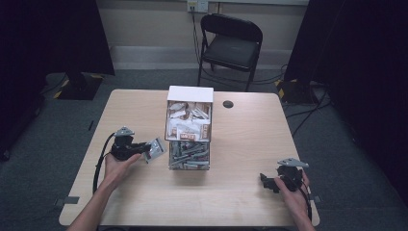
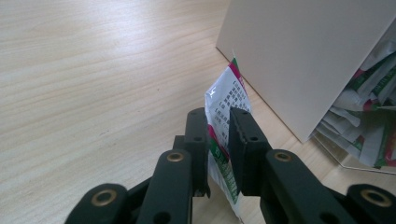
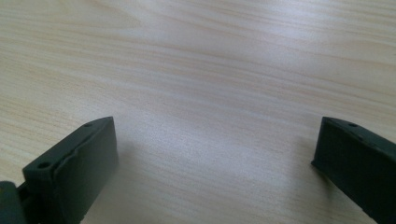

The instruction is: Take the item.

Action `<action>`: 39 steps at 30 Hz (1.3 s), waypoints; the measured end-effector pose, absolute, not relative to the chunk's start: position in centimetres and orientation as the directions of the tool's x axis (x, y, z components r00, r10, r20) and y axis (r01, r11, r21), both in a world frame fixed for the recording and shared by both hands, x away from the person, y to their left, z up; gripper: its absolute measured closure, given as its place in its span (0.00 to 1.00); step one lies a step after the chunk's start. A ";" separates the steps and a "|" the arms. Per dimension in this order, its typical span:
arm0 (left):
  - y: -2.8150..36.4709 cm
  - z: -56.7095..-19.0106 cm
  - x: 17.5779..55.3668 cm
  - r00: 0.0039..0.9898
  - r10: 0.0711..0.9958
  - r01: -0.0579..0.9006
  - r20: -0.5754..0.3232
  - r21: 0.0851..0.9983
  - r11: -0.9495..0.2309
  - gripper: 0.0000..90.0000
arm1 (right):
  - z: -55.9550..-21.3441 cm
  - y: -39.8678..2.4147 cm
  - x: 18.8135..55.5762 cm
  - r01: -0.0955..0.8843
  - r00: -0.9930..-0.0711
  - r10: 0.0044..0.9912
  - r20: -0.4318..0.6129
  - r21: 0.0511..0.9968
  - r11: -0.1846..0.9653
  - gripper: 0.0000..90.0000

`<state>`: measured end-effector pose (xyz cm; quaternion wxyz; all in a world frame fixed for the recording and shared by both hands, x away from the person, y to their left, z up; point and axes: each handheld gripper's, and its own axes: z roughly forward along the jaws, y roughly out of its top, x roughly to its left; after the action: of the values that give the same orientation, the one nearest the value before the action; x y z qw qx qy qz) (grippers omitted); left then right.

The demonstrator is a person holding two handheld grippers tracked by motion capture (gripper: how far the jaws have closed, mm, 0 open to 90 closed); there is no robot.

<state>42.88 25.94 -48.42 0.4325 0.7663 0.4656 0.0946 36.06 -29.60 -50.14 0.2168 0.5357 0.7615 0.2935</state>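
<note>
**Left gripper holds a sachet beside the sorting box; right gripper rests wide apart**

The left gripper [image 2: 218, 135] has a white sachet [image 2: 227, 100] with green and red print standing between its narrow-set jaws; the packet rises upright past the fingertips, and a thin gap shows between it and the right-hand pad, so whether the pads press on it I cannot tell. In the high view the left gripper [image 1: 144, 149] sits on the left half of the wooden table [image 1: 240, 192], with the sachet [image 1: 155, 149] just beside the clear lower compartment [image 1: 189, 155] of the two-part box.

That box stands in the middle of the table: a white cardboard upper bin [image 1: 189, 115] filled with pale packets, and the clear compartment in front filled with green-printed sachets. From the left gripper view its blank white wall [image 2: 303, 56] rises close to the right of the held sachet, closing off that side, and loose sachets [image 2: 369, 112] spill past its edge.

The right gripper [image 1: 269, 183] lies near the table's front right corner, well apart from the box, its jaws spread wide over bare wood with nothing between them.

Beyond the table stand a black folding chair [image 1: 231, 45] and a small dark disc [image 1: 228, 104] on the tabletop.
</note>
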 end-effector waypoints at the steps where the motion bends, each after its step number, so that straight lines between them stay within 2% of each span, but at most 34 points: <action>1: 26.0 -48.5 42.9 0.546 0.798 0.635 -0.255 0.747 -0.196 0.86 | -50.1 -29.6 36.1 0.689 -0.332 0.943 -0.016 0.679 0.254 0.00; 6: 25.8 -48.7 43.1 0.529 0.811 0.640 -0.250 0.745 -0.188 0.81 | -50.1 -29.6 36.1 0.689 -0.332 0.943 -0.015 0.680 0.253 0.00; 9: 25.9 -48.7 43.0 0.526 0.819 0.640 -0.228 0.740 -0.205 0.75 | -50.1 -29.6 36.1 0.689 -0.332 0.943 -0.016 0.679 0.254 0.00; 18: 26.3 -49.0 43.2 0.519 0.817 0.652 -0.251 0.734 -0.189 0.66 | -50.1 -29.6 36.1 0.689 -0.332 0.943 -0.016 0.679 0.253 0.00; 22: 26.2 -49.1 43.3 0.503 0.824 0.661 -0.260 0.730 -0.174 0.51 | -50.1 -29.6 36.1 0.689 -0.332 0.943 -0.015 0.679 0.253 0.00; 30: 26.6 -48.5 43.1 0.491 0.838 0.639 -0.237 0.752 -0.161 0.27 | -50.1 -29.6 36.1 0.689 -0.332 0.943 -0.015 0.679 0.253 0.00; 33: 26.8 -48.2 42.9 0.481 0.844 0.634 -0.237 0.759 -0.148 0.21 | -50.1 -29.6 36.1 0.689 -0.332 0.943 -0.016 0.679 0.253 0.00; 37: 27.1 -47.6 42.5 0.479 0.853 0.624 -0.209 0.764 -0.164 0.20 | -50.1 -29.6 36.1 0.689 -0.332 0.943 -0.015 0.679 0.253 0.00; 39: 27.2 -47.4 42.3 0.481 0.848 0.630 -0.223 0.761 -0.157 0.20 | -50.1 -29.6 36.1 0.689 -0.332 0.943 -0.016 0.680 0.253 0.00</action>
<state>42.30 27.21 -47.36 0.4225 0.7496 0.4930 0.1291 36.06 -29.59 -50.14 0.2169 0.5358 0.7613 0.2936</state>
